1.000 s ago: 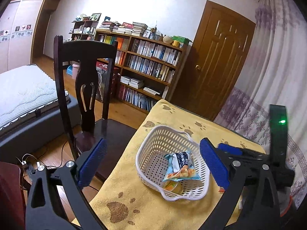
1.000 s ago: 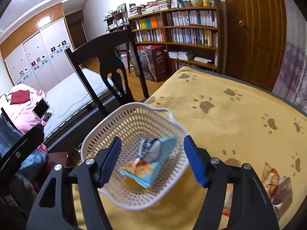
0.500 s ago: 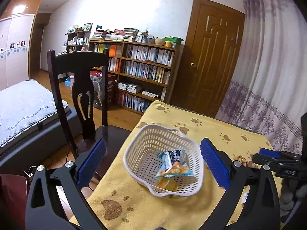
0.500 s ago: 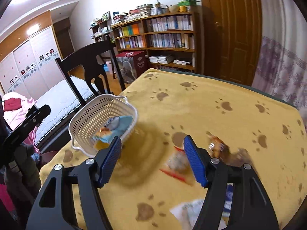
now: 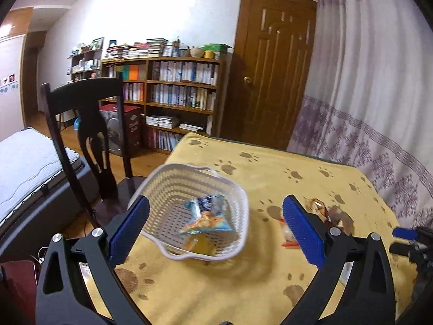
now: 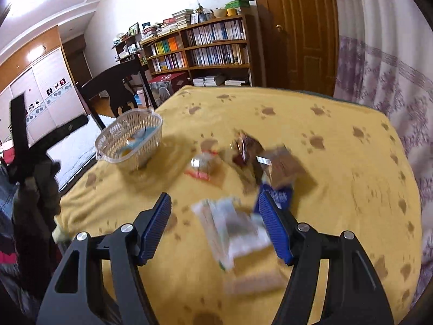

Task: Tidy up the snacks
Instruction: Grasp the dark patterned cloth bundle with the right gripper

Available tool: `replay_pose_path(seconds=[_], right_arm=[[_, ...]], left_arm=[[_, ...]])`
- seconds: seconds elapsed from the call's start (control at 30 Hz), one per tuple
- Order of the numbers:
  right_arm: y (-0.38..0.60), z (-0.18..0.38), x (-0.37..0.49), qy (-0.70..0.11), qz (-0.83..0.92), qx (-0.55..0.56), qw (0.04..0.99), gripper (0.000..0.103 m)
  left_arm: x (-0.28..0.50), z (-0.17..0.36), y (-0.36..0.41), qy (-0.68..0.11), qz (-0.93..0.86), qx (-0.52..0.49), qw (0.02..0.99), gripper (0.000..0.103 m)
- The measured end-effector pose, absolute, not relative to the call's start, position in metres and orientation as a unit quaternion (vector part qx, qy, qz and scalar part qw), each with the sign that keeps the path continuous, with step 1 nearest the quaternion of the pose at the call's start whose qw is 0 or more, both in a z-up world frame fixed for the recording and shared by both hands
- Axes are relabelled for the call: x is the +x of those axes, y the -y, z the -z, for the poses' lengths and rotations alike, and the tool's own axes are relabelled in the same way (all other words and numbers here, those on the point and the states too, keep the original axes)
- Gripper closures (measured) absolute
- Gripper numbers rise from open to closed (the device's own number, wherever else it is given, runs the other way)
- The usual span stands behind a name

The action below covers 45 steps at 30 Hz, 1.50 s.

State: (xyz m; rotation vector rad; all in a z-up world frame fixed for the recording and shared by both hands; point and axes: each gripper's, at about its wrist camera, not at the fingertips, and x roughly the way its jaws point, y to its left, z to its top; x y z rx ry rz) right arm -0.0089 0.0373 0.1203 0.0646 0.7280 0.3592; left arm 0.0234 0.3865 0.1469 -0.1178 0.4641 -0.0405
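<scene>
Now right gripper (image 6: 215, 226) jaws spread wide, empty, hovering over pale flat packet (image 6: 232, 230), well apart from basket (image 6: 130, 138) on desk (image 6: 338, 189). Likely light, crinkly, slippery; pinch across narrow edges. Left gripper (image 5: 213, 230) jaws wide too, holding nothing.

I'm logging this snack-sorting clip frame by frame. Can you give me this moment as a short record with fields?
surface: table under yellow paw-print cloth
basket: white, near the table's left edge
in basket: blue snack packet
loose snacks: white packet; brown packets
left gripper: open, empty
right gripper: open, around the white packet
</scene>
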Motion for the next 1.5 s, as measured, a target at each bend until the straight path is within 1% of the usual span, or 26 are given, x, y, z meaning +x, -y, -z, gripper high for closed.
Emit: replay_pose_path(seconds=[0.2,0.37,0.7,0.8,0.87,0.9,0.97,1.0,1.07,1.27,1.5], right_arm=[[-0.015,-0.094,-0.061,-0.356,-0.178,0.030,0.917,0.036],[-0.001,-0.073,-0.103,-0.354,-0.189,0.003,0.916,0.036],[-0.002,-0.032,-0.139,-0.371,-0.228,-0.052,0.899,0.036],[-0.006,-0.021,-0.136,-0.383,-0.236,-0.069,0.891,0.041],[-0.009,-0.013,-0.133,-0.393,-0.234,-0.087,0.885,0.048],[-0.010,-0.008,-0.132,-0.397,-0.231,-0.100,0.883,0.049],[-0.011,-0.001,-0.131,-0.401,-0.225,-0.123,0.879,0.055],[-0.010,0.000,-0.131,-0.400,-0.224,-0.127,0.880,0.056],[-0.009,0.000,-0.128,-0.401,-0.218,-0.127,0.881,0.063],[-0.006,-0.002,-0.125,-0.397,-0.211,-0.114,0.886,0.068],[0.013,-0.016,-0.119,-0.383,-0.205,-0.043,0.900,0.068]], left_arm=[[0.017,-0.143,-0.352,-0.238,0.047,-0.038,0.969,0.003],[0.014,-0.143,-0.324,-0.242,0.063,-0.014,0.968,0.003],[0.009,-0.141,-0.274,-0.250,0.090,0.025,0.964,0.003],[0.009,-0.139,-0.262,-0.255,0.096,0.034,0.962,0.003],[0.009,-0.137,-0.254,-0.259,0.101,0.040,0.960,0.003],[0.009,-0.136,-0.251,-0.260,0.103,0.044,0.959,0.003],[0.010,-0.133,-0.246,-0.263,0.105,0.051,0.958,0.003],[0.011,-0.132,-0.244,-0.265,0.106,0.053,0.957,0.003],[0.012,-0.129,-0.240,-0.269,0.107,0.057,0.955,0.003],[0.017,-0.118,-0.232,-0.285,0.113,0.061,0.950,0.003],[0.028,-0.096,-0.217,-0.309,0.134,0.068,0.939,0.003]])
